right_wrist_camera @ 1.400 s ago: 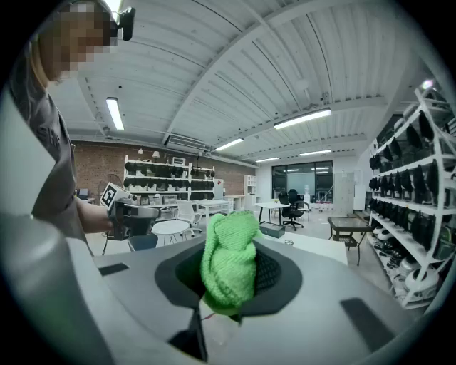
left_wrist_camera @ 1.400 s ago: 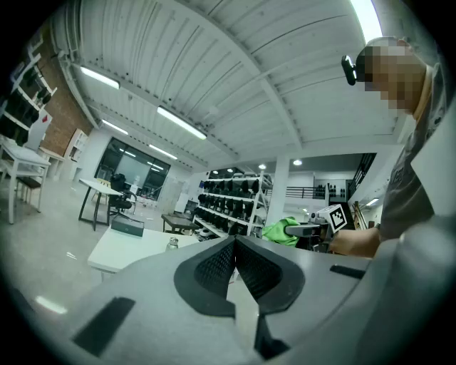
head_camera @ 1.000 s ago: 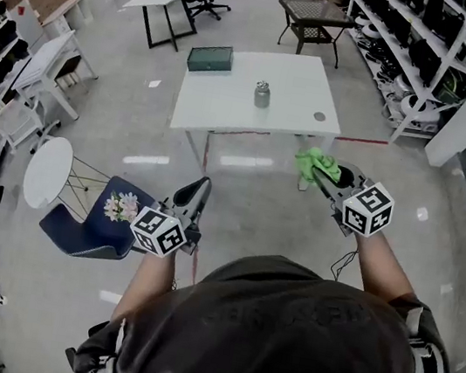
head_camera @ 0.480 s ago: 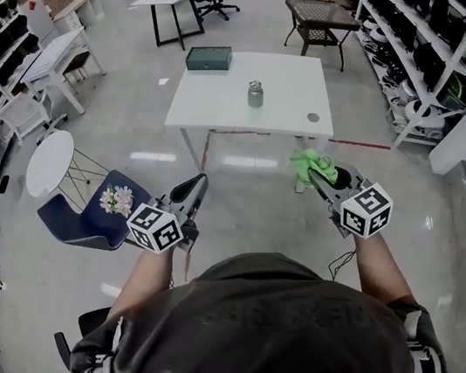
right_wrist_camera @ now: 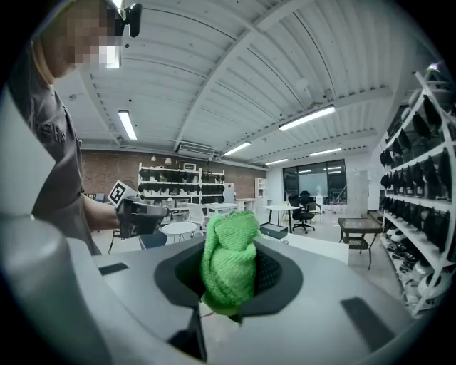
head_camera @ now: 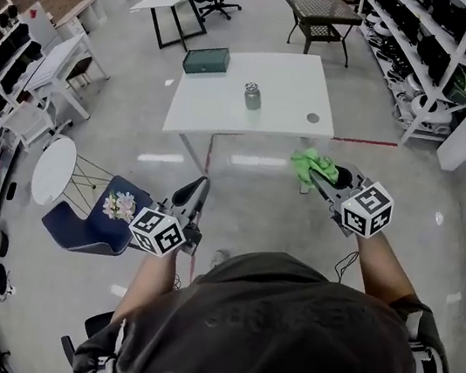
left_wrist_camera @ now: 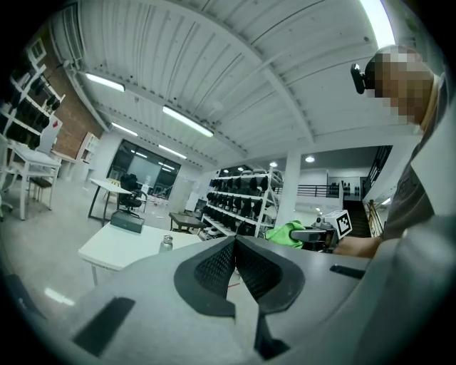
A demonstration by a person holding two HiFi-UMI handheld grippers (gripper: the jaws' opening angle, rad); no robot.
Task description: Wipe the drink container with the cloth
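The drink container (head_camera: 252, 97), a small metal flask, stands upright near the middle of a white table (head_camera: 219, 108) well ahead of me; it also shows as a small flask (left_wrist_camera: 166, 244) in the left gripper view. My right gripper (head_camera: 313, 170) is shut on a bunched green cloth (head_camera: 312, 163), which fills the gap between its jaws in the right gripper view as the cloth (right_wrist_camera: 229, 260). My left gripper (head_camera: 200, 186) is shut with nothing in it, jaws meeting at a point (left_wrist_camera: 234, 241). Both grippers are held over the floor, short of the table.
A dark green box (head_camera: 206, 60) lies at the table's far left and a small round lid (head_camera: 313, 118) at its right. A blue chair with a floral cushion (head_camera: 104, 217) and a round white stool (head_camera: 54, 171) stand left. Shelving (head_camera: 416, 44) lines the right side.
The table, the chair and the stool have slid slightly across the head view as I walk. Both grippers hold the same pose, the cloth still clamped in the right one.
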